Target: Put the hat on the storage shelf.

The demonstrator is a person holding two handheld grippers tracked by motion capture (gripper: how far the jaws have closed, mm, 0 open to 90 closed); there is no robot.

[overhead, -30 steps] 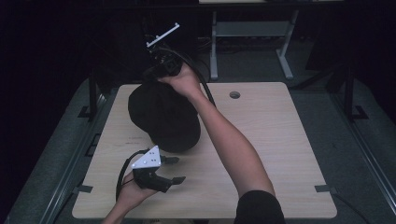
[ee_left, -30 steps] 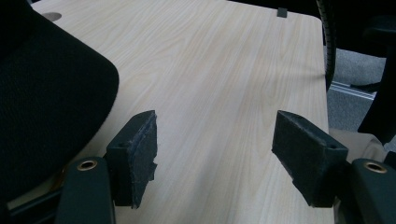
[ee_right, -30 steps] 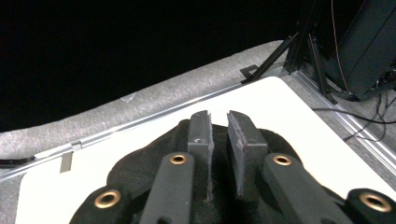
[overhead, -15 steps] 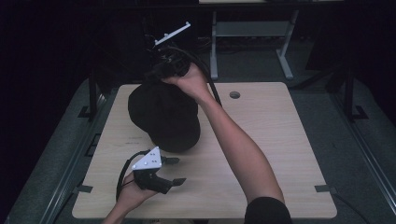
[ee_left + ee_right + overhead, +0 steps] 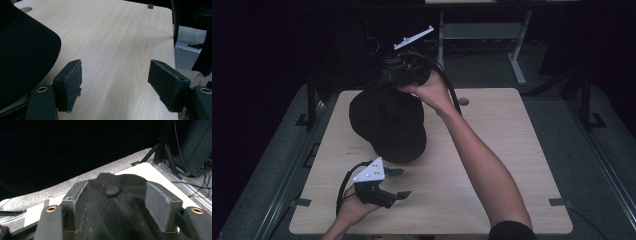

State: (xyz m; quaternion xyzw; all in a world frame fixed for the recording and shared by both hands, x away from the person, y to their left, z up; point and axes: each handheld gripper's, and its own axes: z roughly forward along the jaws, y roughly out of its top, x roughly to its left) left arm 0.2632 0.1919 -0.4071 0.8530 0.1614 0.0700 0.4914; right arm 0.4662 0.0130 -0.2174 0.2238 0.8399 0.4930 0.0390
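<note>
Jaws of the left gripper (image 5: 398, 184) gape wide over bare wood near the surface (image 5: 492, 210)'s front-left corner, holding nothing. Beyond, the black cap (image 5: 387, 122) rests left of centre. At the far edge, the right gripper (image 5: 117, 202) straddles its crown, jaws wide; best closed squarely beside the top button (image 5: 111, 190).

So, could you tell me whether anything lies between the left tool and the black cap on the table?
Nothing visible does. The left tool sits open beside the cap, with bare table between its pads and the brim just off to one side.
</note>
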